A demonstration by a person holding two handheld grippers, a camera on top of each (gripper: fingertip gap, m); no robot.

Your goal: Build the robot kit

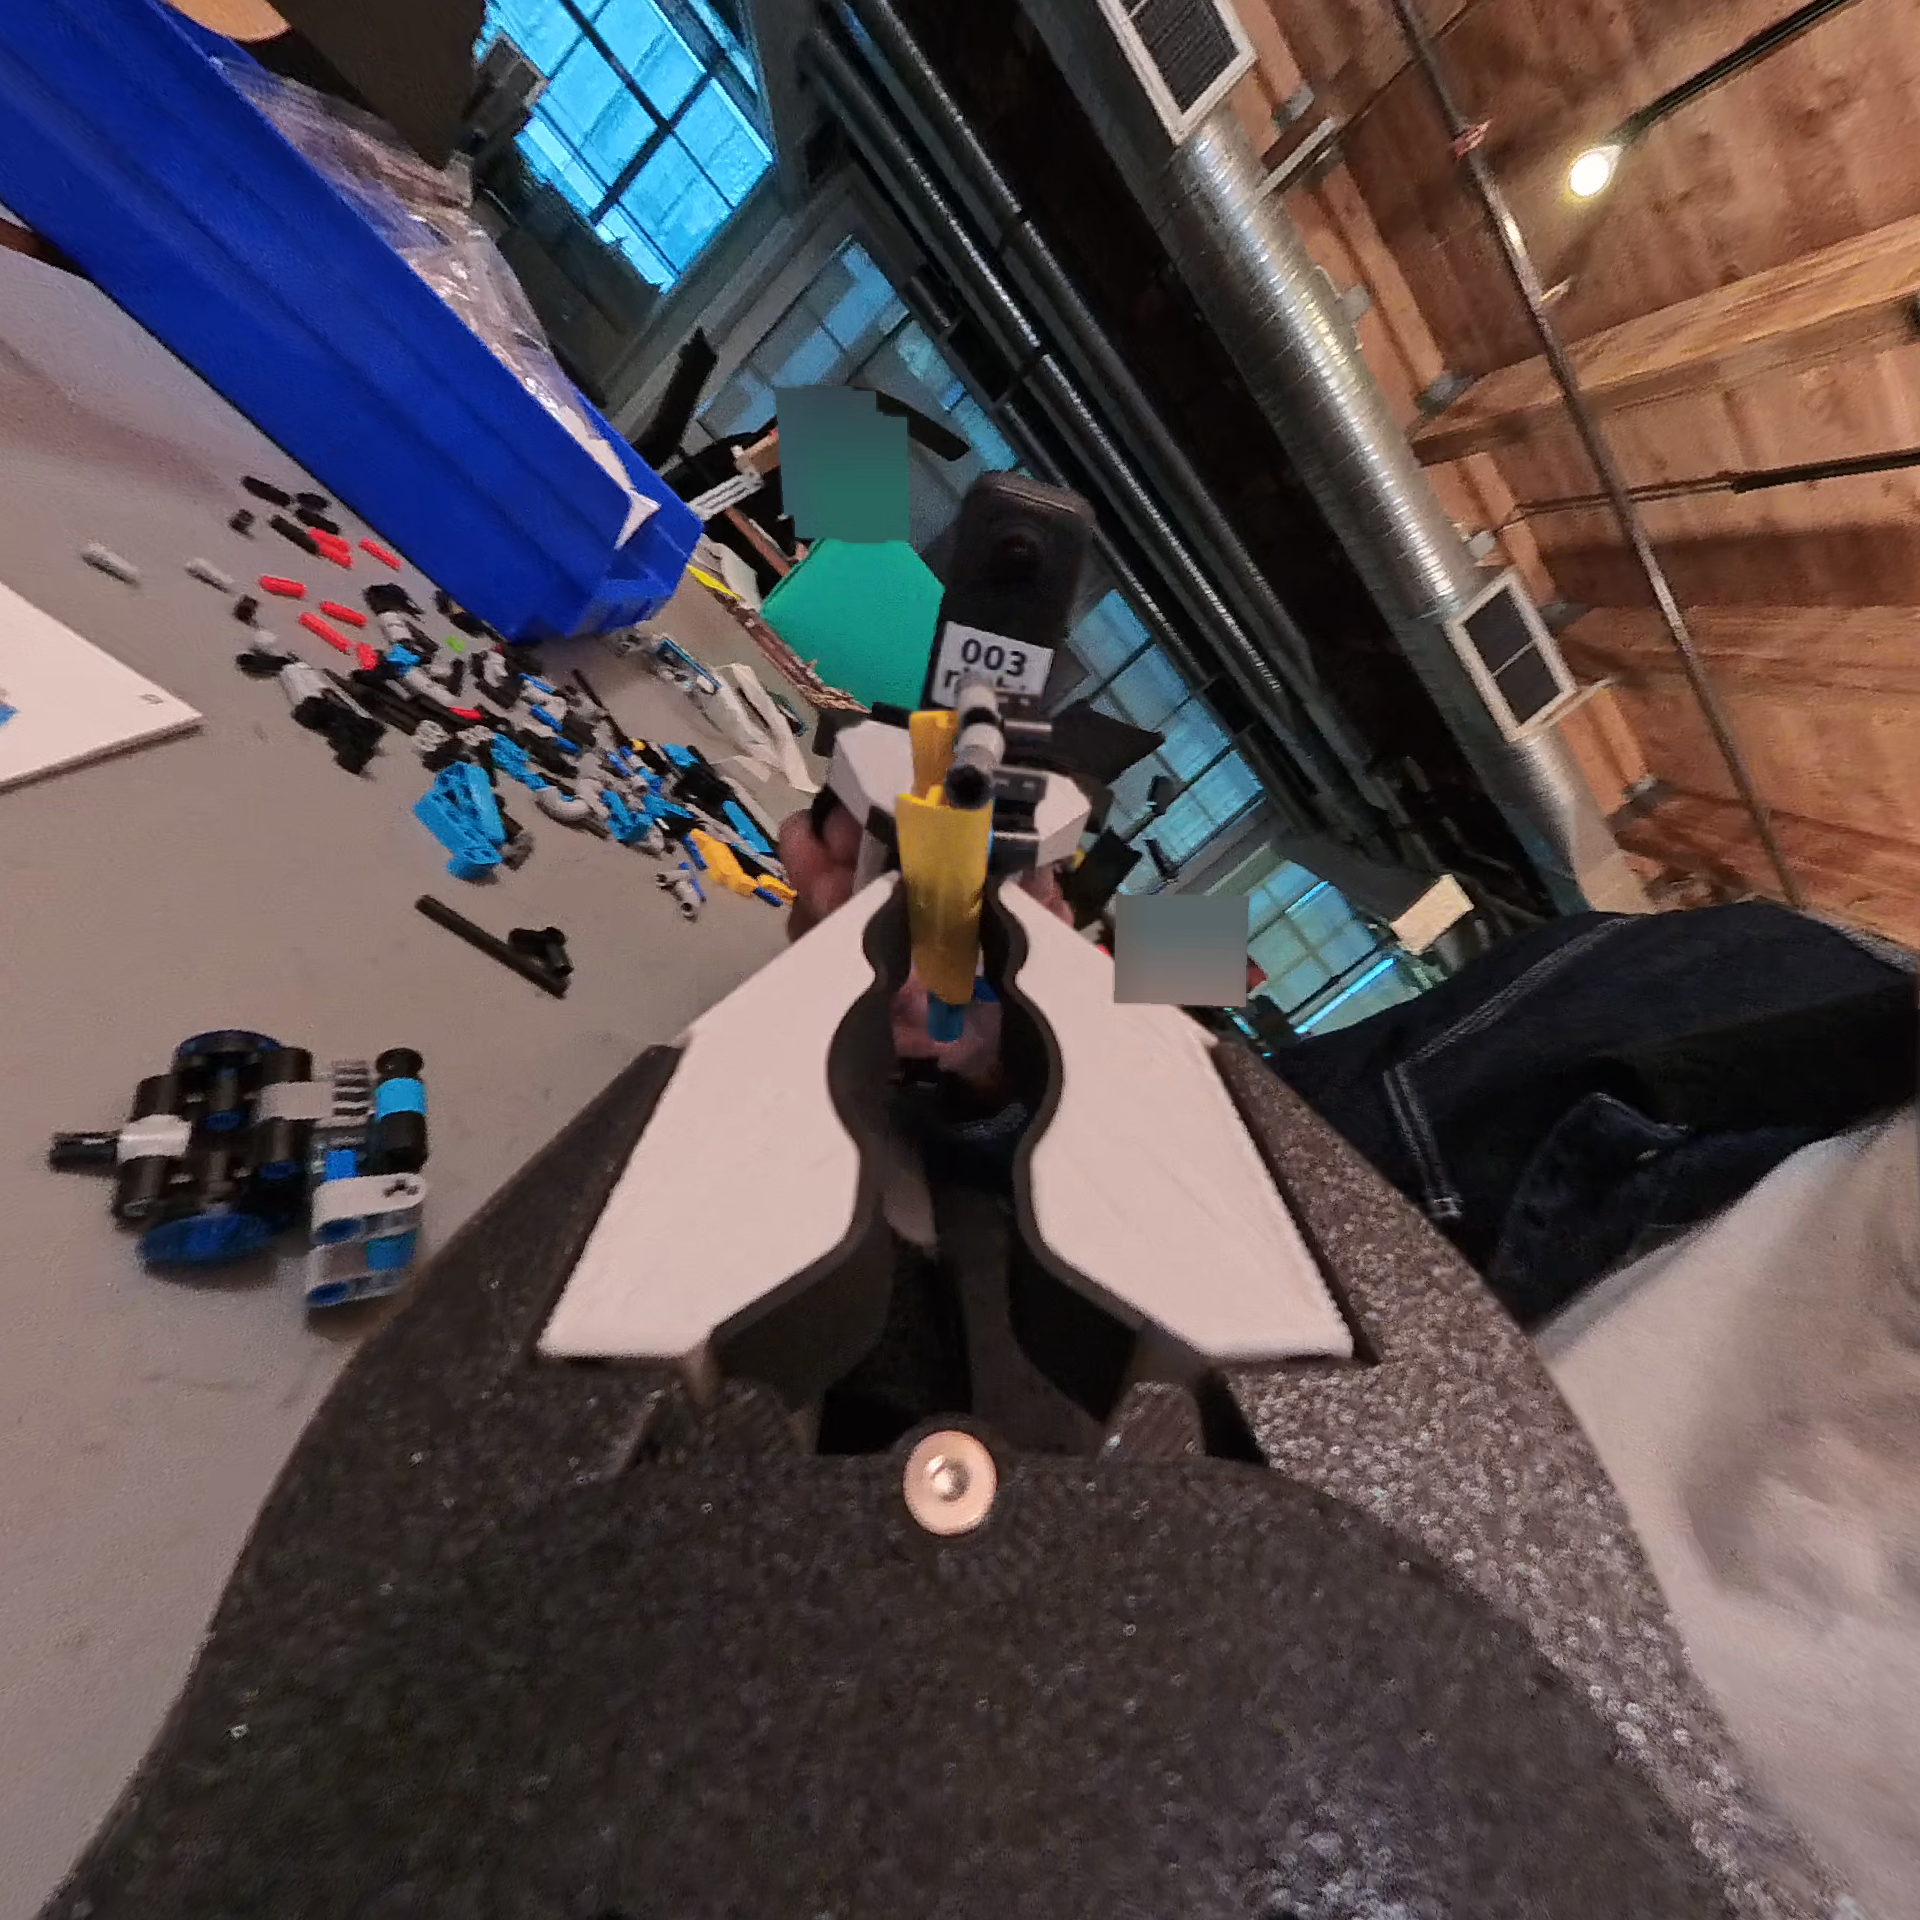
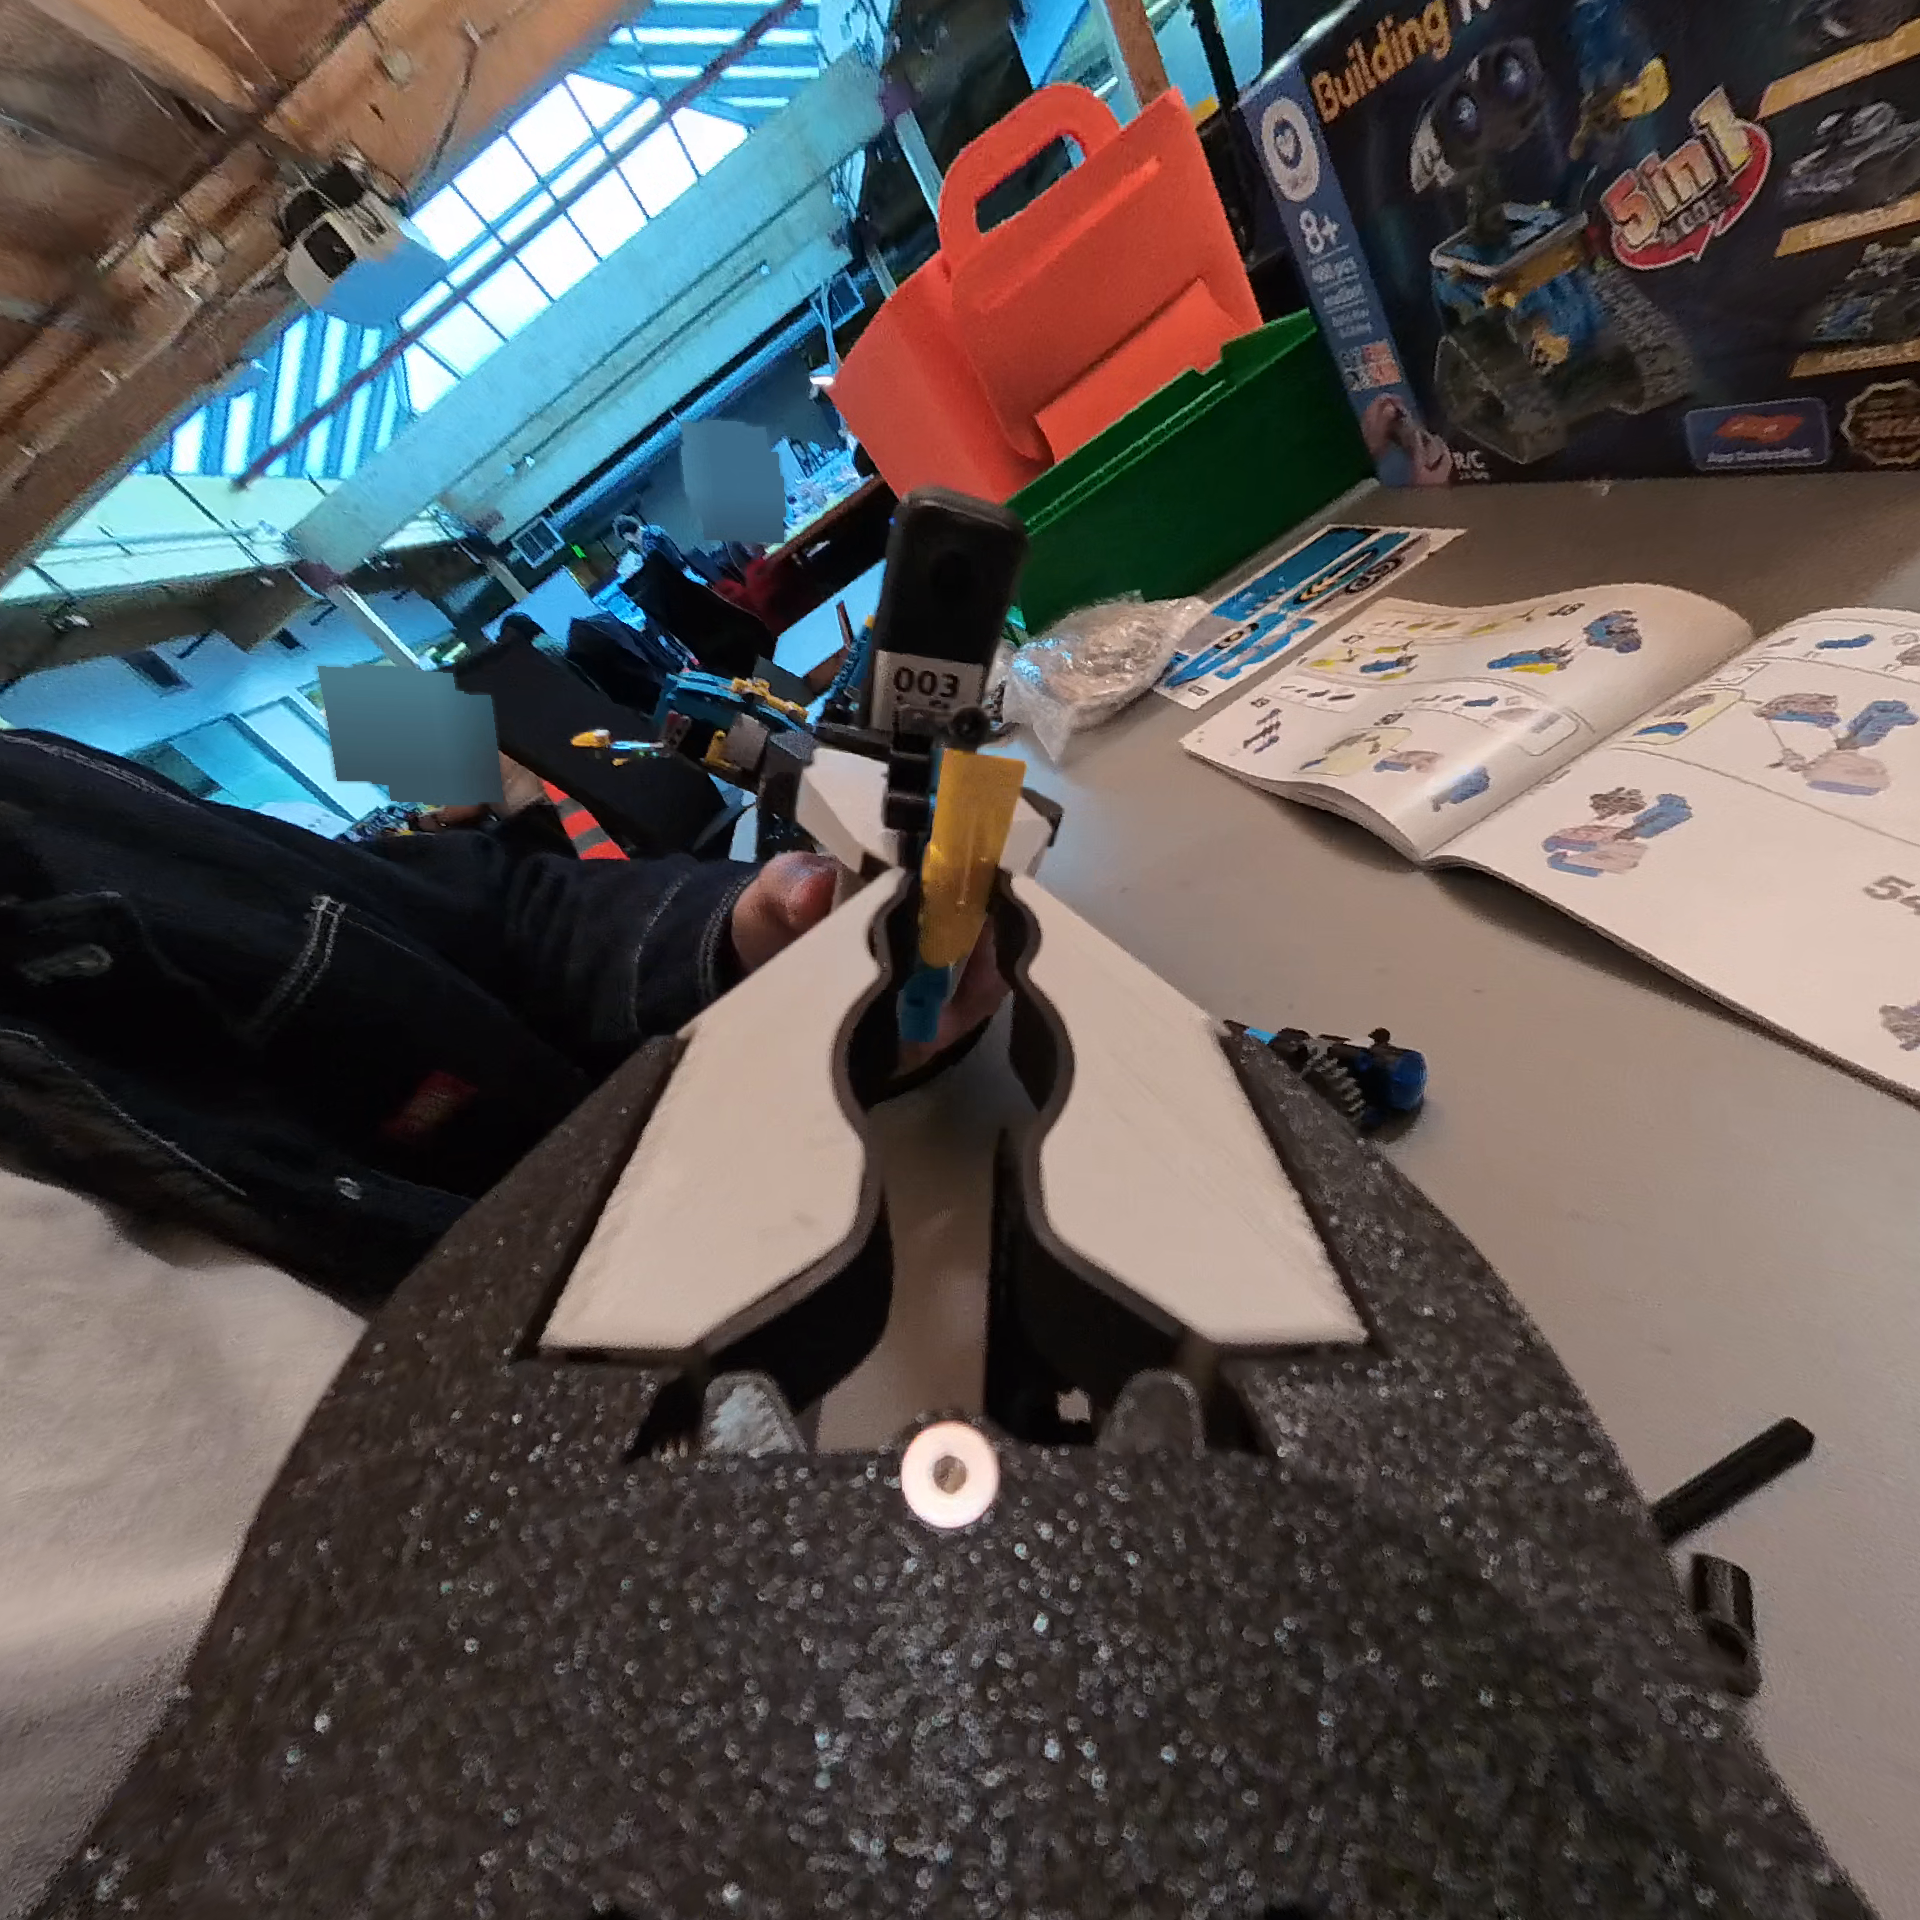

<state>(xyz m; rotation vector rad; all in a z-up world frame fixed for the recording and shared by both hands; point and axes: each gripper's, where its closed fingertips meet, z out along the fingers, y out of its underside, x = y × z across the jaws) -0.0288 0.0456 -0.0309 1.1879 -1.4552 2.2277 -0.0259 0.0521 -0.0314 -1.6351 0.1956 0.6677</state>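
Both grippers meet tip to tip above the grey table. In the left wrist view my left gripper point(image 1: 940, 899) is shut on a yellow building piece point(image 1: 940, 862) with a blue pin point(image 1: 945, 1018) below it and a grey and black axle point(image 1: 975, 748) above it. The right gripper's white fingers point(image 1: 862, 774) face me just behind it. In the right wrist view my right gripper point(image 2: 951, 894) is shut on the same yellow piece point(image 2: 961, 862), with a blue pin point(image 2: 923, 1003) under it and a black connector point(image 2: 914, 774) on top. The left gripper's fingers point(image 2: 831, 805) sit just beyond.
To the left are a blue bin point(image 1: 312, 260), a pile of loose parts point(image 1: 520, 727), a small wheeled assembly point(image 1: 260, 1164) and a black axle point(image 1: 488, 940). To the right are an open instruction booklet point(image 2: 1558, 748), a kit box point(image 2: 1610, 239), an orange carton point(image 2: 1060, 281), a green bin point(image 2: 1174, 488) and a dark denim sleeve point(image 2: 312, 935). My two grippers' fingertips are within a few centimetres of each other.
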